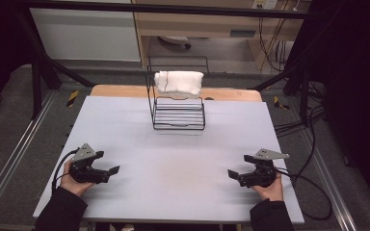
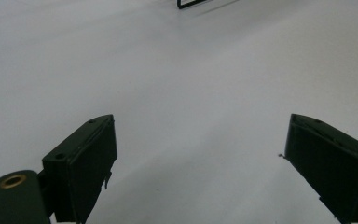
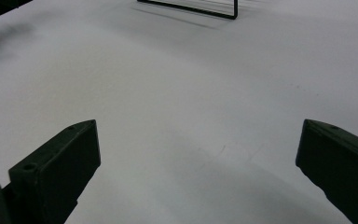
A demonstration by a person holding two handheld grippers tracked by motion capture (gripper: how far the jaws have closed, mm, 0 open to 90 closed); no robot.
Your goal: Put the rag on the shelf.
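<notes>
We rest our left gripper (image 1: pixel 112 169) and right gripper (image 1: pixel 234 173) low on the pale table (image 1: pixel 173 159), one at each near corner, jaws pointing inward toward each other. Both tools are released: in the left gripper view (image 2: pixel 198 154) and the right gripper view (image 3: pixel 198 163) the black jaws stand wide apart with bare tabletop between them, grasping nothing. Ahead of both grippers and well apart from them, toward the far edge of the table, stands a black wire rack (image 1: pixel 178 113), roughly midway between our two tools. A white cloth (image 1: pixel 179 82) is draped over the rack's raised back rail, folded and hanging on it. From the left gripper the rack sits forward and to its right; from the right gripper, forward and to its left. A corner of the rack's base (image 3: pixel 191 8) shows at the top of the right gripper view.
</notes>
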